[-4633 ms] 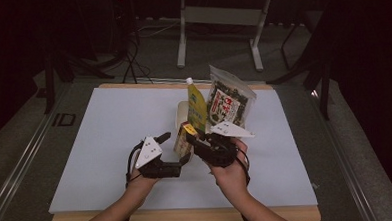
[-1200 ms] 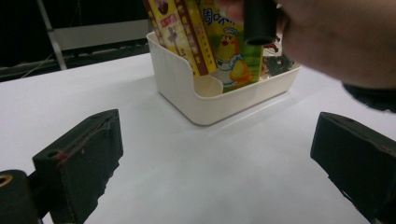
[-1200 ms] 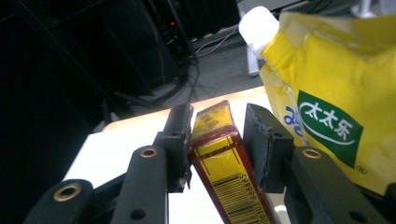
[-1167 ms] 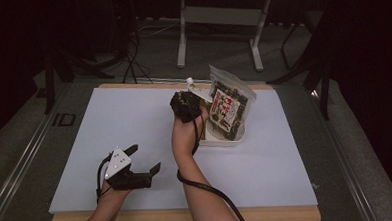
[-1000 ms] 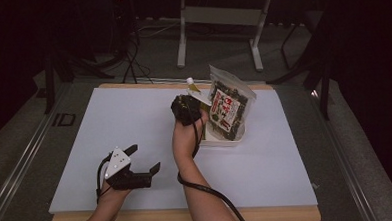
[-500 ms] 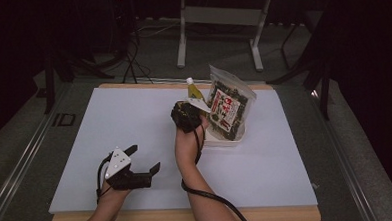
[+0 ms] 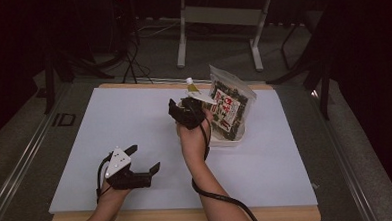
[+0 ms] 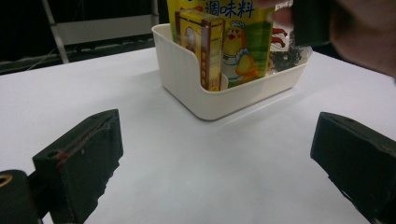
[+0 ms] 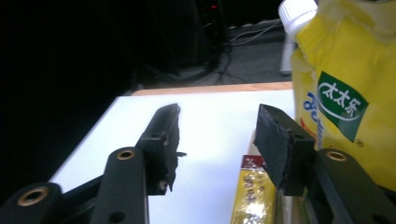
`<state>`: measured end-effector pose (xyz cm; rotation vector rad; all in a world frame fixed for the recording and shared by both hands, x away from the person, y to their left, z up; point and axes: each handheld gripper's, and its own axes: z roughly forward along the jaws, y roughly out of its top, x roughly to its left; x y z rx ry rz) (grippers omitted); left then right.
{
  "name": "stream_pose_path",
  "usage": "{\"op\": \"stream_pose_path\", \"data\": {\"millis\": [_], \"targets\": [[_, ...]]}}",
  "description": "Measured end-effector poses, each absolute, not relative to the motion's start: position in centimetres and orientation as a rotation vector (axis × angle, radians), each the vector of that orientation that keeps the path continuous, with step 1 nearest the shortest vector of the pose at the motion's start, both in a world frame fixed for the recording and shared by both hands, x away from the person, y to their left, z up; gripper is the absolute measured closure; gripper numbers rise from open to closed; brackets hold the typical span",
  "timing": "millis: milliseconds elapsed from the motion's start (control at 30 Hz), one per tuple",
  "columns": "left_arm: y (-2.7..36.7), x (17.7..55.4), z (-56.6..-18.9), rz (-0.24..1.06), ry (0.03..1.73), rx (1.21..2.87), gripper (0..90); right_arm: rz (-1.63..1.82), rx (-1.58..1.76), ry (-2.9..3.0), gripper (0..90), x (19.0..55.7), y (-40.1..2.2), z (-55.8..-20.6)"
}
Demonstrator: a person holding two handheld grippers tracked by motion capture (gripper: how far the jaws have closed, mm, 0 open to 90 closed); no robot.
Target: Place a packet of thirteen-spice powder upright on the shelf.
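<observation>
A white bin (image 7: 224, 140) stands right of the table's middle and holds a seaweed bag (image 7: 229, 108), a yellow spouted pouch (image 9: 345, 93) and a slim yellow box (image 8: 201, 46). My right gripper (image 7: 176, 110) hovers at the bin's left end, beside the pouch. In the right gripper view its jaws have just been opening; they stand apart with only bare table between them, and the box top (image 9: 254, 191) lies under the right jaw. My left gripper (image 7: 143, 159) rests open on the table near the front left, aimed at the bin (image 8: 210, 98), with nothing between its fingers.
The white tabletop (image 7: 109, 124) stretches wide to the left of the bin and in front of it. A wooden edge (image 7: 188, 218) runs along the front. The floor beyond the table is dark, with a desk frame (image 7: 220, 19) and cables.
The right gripper has drawn back a little from the bin toward the person, and the pouch's cap now shows above it. The left gripper has stayed put.
</observation>
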<state>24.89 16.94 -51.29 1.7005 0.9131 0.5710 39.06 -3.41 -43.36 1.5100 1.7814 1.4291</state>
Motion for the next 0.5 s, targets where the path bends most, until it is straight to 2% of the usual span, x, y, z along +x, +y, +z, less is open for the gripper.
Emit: {"op": "stream_pose_path", "data": {"millis": [200,467,500], "targets": [[16.9,24.9,-51.3,0.568,0.912,1.702,2.5,1.450,1.434,1.849,42.0,38.1,-4.0,-42.5],[16.9,24.9,-51.3,0.572,0.907,1.709,2.5,1.507,1.249,1.999,20.2,36.7,-5.2,-42.3],[16.9,24.9,-51.4,0.568,0.908,1.708,2.5,1.509,1.237,2.011,19.7,36.6,-5.4,-42.3]]}}
